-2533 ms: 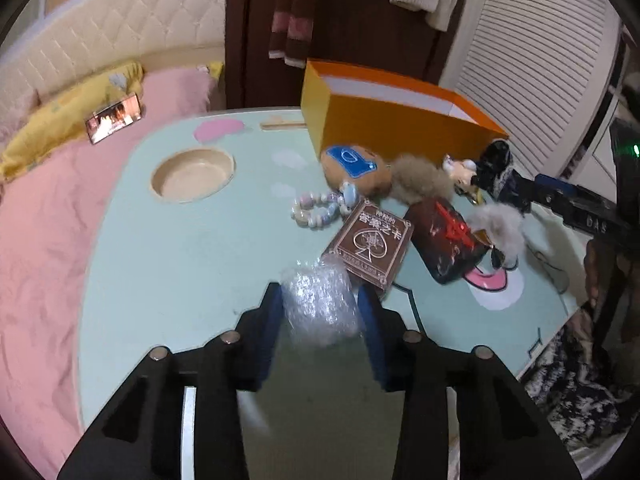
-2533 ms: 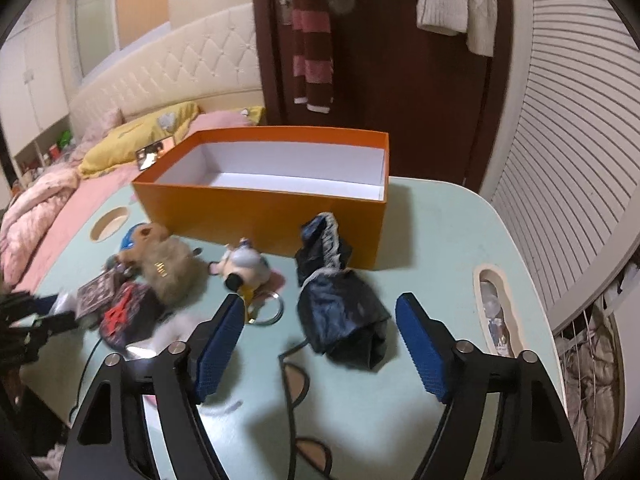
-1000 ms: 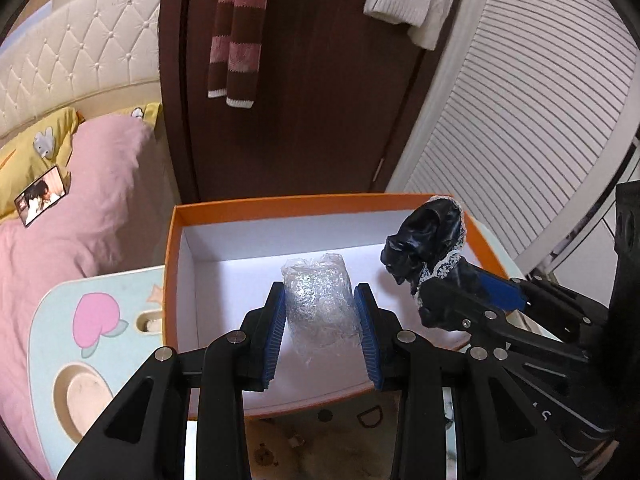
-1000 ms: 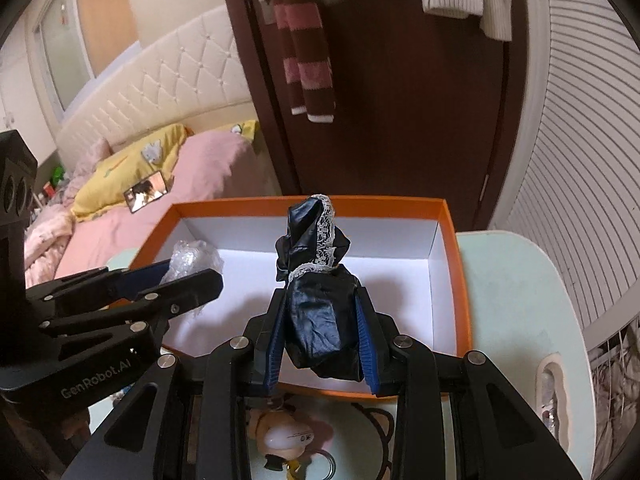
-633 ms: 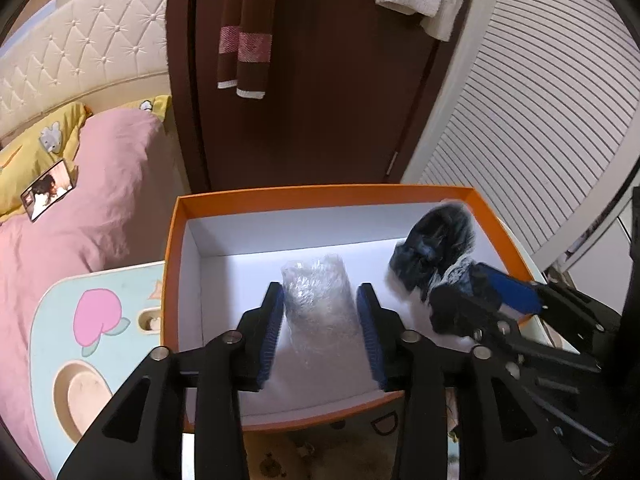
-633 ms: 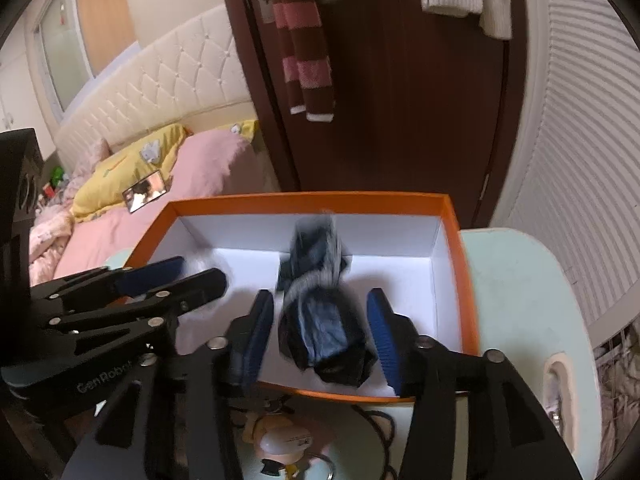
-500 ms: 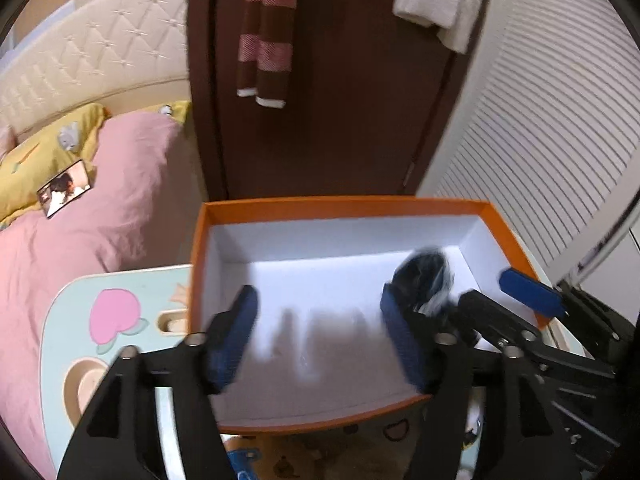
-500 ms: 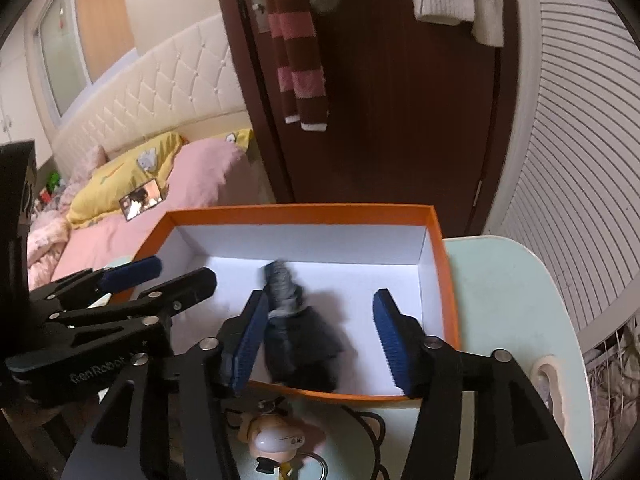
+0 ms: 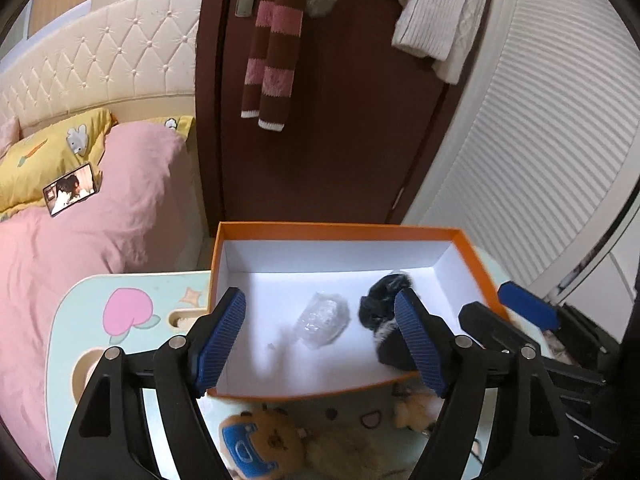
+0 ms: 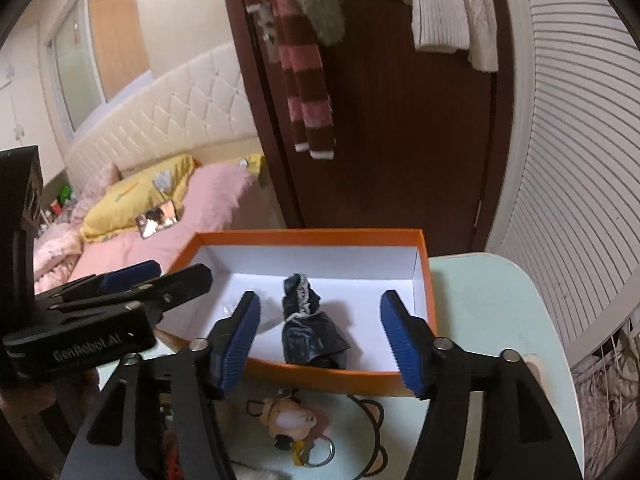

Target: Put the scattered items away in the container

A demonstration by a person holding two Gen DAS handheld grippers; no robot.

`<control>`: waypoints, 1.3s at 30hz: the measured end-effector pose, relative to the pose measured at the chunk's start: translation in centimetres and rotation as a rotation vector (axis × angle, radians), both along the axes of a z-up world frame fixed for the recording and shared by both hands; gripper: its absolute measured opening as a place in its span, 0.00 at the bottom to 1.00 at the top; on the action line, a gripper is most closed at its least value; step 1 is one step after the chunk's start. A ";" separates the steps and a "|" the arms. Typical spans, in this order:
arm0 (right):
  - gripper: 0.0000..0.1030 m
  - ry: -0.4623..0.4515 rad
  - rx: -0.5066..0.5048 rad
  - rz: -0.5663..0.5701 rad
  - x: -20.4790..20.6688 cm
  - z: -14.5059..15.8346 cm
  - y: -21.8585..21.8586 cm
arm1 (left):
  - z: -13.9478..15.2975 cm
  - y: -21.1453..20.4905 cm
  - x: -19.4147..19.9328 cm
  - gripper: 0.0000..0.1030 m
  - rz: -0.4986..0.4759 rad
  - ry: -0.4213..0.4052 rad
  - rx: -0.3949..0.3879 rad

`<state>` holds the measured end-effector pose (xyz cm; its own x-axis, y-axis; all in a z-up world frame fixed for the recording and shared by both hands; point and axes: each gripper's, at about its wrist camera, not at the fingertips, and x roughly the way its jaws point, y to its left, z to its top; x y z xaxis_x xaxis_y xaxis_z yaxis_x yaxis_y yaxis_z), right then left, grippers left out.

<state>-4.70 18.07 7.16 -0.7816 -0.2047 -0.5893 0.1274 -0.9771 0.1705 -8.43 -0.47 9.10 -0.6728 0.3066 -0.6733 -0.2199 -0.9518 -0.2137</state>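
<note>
Both grippers hang over the near edge of the orange box (image 9: pixel 340 230), which sits on the pale green table (image 10: pixel 492 312) against the dark door.

Left gripper (image 9: pixel 320 338): jaws opening, blue pads spread wide, nothing pressed between them. The clear plastic bundle (image 9: pixel 323 319) lies loose on the white floor of the box, near the middle, clear of both pads.

Right gripper (image 10: pixel 320 338): jaws opening, pads well apart, gripping nothing. The black lace-trimmed cloth (image 10: pixel 306 326) lies inside the box between the pads in the right wrist view but touches neither; it lies slumped towards the near wall. In the left wrist view the cloth sits just right of the plastic bundle, partly hidden behind the left gripper's right pad.

Still on the table, outside the box on the near side: a brown plush toy with a blue patch (image 9: pixel 260 444), a second tan plush (image 9: pixel 412 410) partly hidden, and a small figure keychain with a metal ring (image 10: pixel 294 424).

Background: pink bedding with a phone (image 9: pixel 71 194) lying on it at far left, striped scarf (image 9: pixel 270 60) hanging on the door.
</note>
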 end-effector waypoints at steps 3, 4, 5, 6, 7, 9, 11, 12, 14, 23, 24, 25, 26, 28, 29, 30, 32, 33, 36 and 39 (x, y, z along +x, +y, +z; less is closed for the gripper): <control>0.65 0.070 -0.016 -0.010 2.1 0.9 0.4 | 1.4 -0.9 1.9 0.75 -0.003 0.035 0.015; 0.67 0.094 -0.014 -0.006 2.8 1.2 0.4 | 1.7 -1.2 2.5 0.75 0.001 0.046 0.014; 0.72 0.126 -0.008 -0.004 3.6 1.4 0.4 | 1.9 -1.5 3.1 0.75 0.004 0.054 0.012; 0.78 0.167 0.004 -0.005 4.6 1.6 0.3 | 2.0 -1.9 3.7 0.75 0.008 0.060 0.008; 0.81 0.203 0.015 -0.005 5.5 1.7 0.3 | 2.2 -2.4 4.6 0.75 0.017 0.067 0.005; 0.96 0.276 0.050 -0.010 7.2 1.7 0.0 | 2.2 -3.4 6.0 0.75 0.027 0.081 0.010; 0.99 0.307 0.097 -0.034 8.5 1.4 -0.4 | 2.0 -4.3 7.6 0.75 0.031 0.081 0.015; 0.99 0.290 0.141 -0.030 9.0 1.0 -0.9 | 1.7 -4.8 8.3 0.75 0.035 0.080 0.014; 0.99 0.216 0.218 -0.017 9.1 0.2 -1.6 | 1.1 -5.6 9.5 0.75 0.046 0.079 0.009; 0.99 0.063 0.269 -0.001 11.7 -4.0 -1.2 | -4.0 -8.7 15.4 0.75 0.105 0.005 0.014; 0.99 0.052 0.278 -0.005 11.9 -4.4 -1.0 | -4.5 -9.0 15.9 0.75 0.104 0.001 0.034; 0.99 0.040 0.285 -0.009 11.9 -4.6 -0.8 | -5.0 -9.3 16.3 0.75 0.099 -0.012 0.042; 0.99 0.017 0.294 -0.016 12.0 -5.1 -0.5 | -5.5 -9.4 16.6 0.75 0.097 -0.026 0.036; 0.99 -0.031 0.297 -0.023 11.9 -5.7 0.1 | -6.4 -9.5 17.2 0.75 0.094 -0.049 0.013; 0.99 -0.056 0.285 -0.022 11.9 -6.1 0.4 | -6.7 -9.5 17.4 0.75 0.092 -0.057 0.005; 0.99 -0.087 0.253 -0.015 12.0 -6.6 0.8 | -7.2 -9.4 17.6 0.75 0.093 -0.068 -0.003; 0.99 -0.139 0.193 0.000 12.1 -7.5 1.2 | -7.7 -9.3 17.6 0.75 0.098 -0.086 -0.019; 0.99 -0.167 0.170 0.006 12.1 -8.0 1.4 | -8.0 -9.3 17.6 0.75 0.104 -0.093 -0.031; 0.99 -0.194 0.169 0.002 12.2 -8.9 1.3 | -8.3 -9.0 17.7 0.75 0.093 -0.069 -0.070; 0.99 -0.179 0.191 -0.002 12.2 -9.1 1.0 | -8.7 -8.3 17.6 0.79 0.083 -0.048 -0.142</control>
<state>7.54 19.05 -1.95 -0.6618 -0.0750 -0.7459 0.1096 -0.9940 0.0027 9.15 -8.77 0.44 -0.6576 0.1510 -0.7381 -0.1322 -0.9876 -0.0843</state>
